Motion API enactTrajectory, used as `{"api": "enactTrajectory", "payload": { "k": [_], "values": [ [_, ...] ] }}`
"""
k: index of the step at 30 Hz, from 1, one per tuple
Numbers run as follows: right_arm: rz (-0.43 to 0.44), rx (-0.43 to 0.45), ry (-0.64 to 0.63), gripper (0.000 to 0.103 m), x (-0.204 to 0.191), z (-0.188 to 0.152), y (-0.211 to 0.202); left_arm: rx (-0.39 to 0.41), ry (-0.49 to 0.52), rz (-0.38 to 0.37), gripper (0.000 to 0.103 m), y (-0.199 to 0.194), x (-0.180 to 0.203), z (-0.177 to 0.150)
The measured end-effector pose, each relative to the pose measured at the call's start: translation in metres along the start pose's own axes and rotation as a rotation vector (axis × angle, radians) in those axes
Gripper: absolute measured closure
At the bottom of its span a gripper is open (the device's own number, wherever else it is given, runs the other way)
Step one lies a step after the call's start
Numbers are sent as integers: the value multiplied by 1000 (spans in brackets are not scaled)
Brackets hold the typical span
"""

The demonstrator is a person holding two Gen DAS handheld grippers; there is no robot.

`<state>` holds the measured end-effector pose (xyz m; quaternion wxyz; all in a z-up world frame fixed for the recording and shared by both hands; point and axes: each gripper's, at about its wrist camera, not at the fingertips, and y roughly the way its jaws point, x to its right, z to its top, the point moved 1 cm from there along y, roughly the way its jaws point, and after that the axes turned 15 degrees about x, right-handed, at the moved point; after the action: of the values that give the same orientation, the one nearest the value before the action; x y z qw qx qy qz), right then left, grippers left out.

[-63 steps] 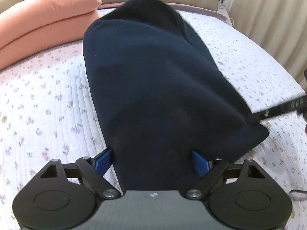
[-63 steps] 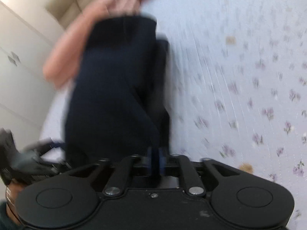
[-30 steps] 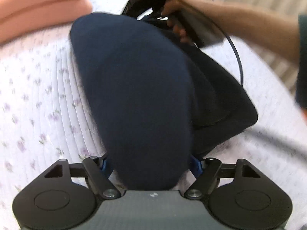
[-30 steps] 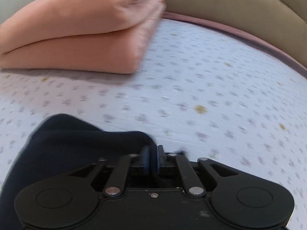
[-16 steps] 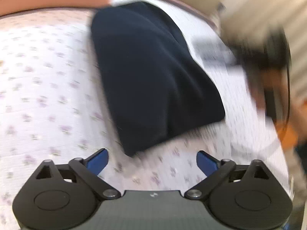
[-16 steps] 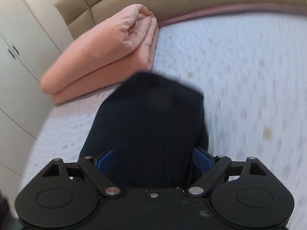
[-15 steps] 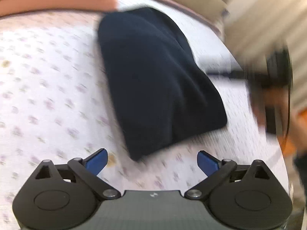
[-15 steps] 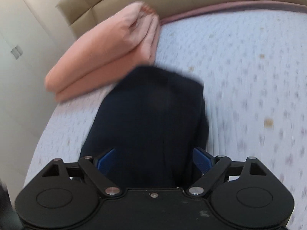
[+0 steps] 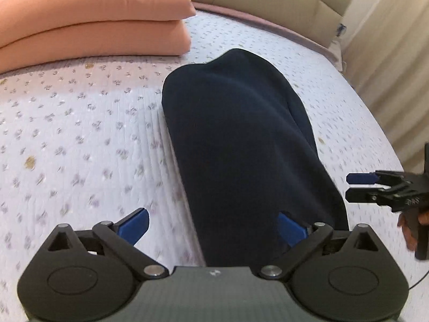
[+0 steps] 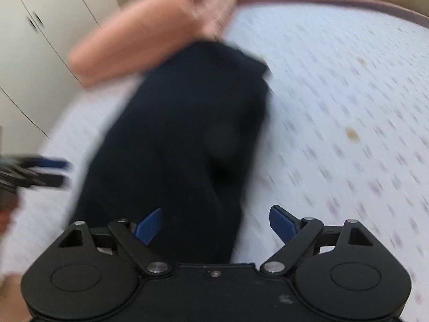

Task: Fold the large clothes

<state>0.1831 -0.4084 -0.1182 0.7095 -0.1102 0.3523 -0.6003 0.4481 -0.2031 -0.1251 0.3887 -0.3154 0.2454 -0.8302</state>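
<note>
With both of my tools spread wide, nothing is gripped. In the left wrist view, the left hand-held gripper (image 9: 211,225) hangs released above the near end of the dark navy garment (image 9: 236,139), which lies folded into a long, thick bundle down the middle of the bed (image 9: 80,123), its far end toward the headboard edge, near the folded peach blanket (image 9: 93,18). The right hand-held gripper (image 9: 359,187) shows at the bed's right edge, clear of the cloth.

In the blurred right wrist view, the right hand-held gripper (image 10: 214,222) is likewise released over the garment's near end; the left one (image 10: 51,171) sits off its left side. I judge the fabric soft, heavy-ish and floppy; I'd pinch all layers at the near corners.
</note>
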Motion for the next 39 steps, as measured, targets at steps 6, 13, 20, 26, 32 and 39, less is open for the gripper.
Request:
{"api": "enactTrajectory", "payload": {
  "k": [6,13,20,26,32,39],
  "values": [
    [-15,-22,143,0,22,17,48,-63,-133,-77,0,54,-9,19],
    [92,-101,198,0,37,6,72,-113,-165,-133,0,87,-18,15],
    [186,-129,208,0,38,1,105,-151,-219,-201,0,124,-24,6],
    [210,-85,264,0,41,-3,104,-104,-211,-260,3,134,-25,2],
    [171,-31,295,45,19,-4,87,-89,-198,-255,22,121,-24,8],
    [200,49,358,51,-9,20,47,-49,-226,-284,28,52,-18,35]
  ]
}}
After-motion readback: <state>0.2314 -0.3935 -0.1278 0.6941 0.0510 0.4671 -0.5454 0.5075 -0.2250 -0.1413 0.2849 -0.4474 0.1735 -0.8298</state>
